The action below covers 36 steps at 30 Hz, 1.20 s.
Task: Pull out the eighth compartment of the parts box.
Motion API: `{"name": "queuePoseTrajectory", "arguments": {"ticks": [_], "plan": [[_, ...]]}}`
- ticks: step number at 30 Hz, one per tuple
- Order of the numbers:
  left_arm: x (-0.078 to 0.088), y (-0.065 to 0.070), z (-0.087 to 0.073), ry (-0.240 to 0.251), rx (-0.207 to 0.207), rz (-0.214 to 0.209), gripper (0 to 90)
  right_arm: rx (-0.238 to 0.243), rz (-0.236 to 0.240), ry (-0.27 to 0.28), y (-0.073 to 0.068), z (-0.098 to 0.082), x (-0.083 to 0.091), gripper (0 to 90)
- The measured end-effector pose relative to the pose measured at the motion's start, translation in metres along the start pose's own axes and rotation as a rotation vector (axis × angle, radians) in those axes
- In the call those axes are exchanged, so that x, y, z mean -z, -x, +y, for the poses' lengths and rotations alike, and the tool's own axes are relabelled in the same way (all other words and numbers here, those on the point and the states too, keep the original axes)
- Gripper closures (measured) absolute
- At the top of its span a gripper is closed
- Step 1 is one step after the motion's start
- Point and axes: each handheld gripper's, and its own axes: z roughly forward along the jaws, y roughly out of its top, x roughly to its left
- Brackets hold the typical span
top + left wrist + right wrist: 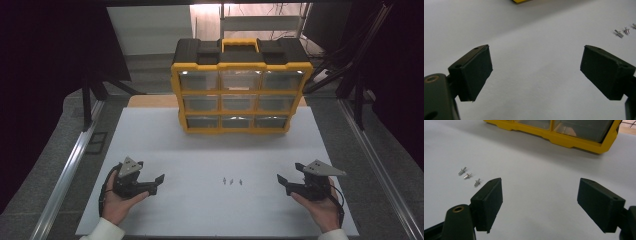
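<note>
Three small metal screws (232,181) lie in a short row on the white table top (210,150), between my two hands. In the left gripper view the screws (622,32) sit at the upper right; in the right gripper view the screws (469,177) are at the left. My left gripper (157,184) rests low at the front left, open, nothing between its jaws. My right gripper (284,183) mirrors it at the front right, also open and empty. A yellow and black drawer organiser (241,92) stands upright at the back, its clear drawers pushed in.
The organiser's yellow base (564,137) crosses the top of the right gripper view. Metal rails (70,165) run along both sides of the table. Dark frame legs (87,100) stand at the back left and right.
</note>
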Motion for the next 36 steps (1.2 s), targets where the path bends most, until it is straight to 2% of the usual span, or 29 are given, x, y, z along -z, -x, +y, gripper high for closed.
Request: {"name": "queuePoseTrajectory", "arguments": {"ticks": [9, 21, 36], "plan": [[0.001, 0.0, -0.001, -0.003, -0.004, -0.003, 11.1, -0.022, -0.008, 0.005, -0.006, 0.004, -0.004, 20.7], [0.001, 0.003, 0.0, -0.004, -0.013, -0.007, 11.2, 0.003, 0.019, 0.019, -0.021, 0.01, -0.01, 21.4], [0.0, 0.002, 0.0, -0.007, -0.022, -0.01, 11.2, 0.011, 0.003, 0.015, -0.036, 0.012, -0.021, 21.8]]}}
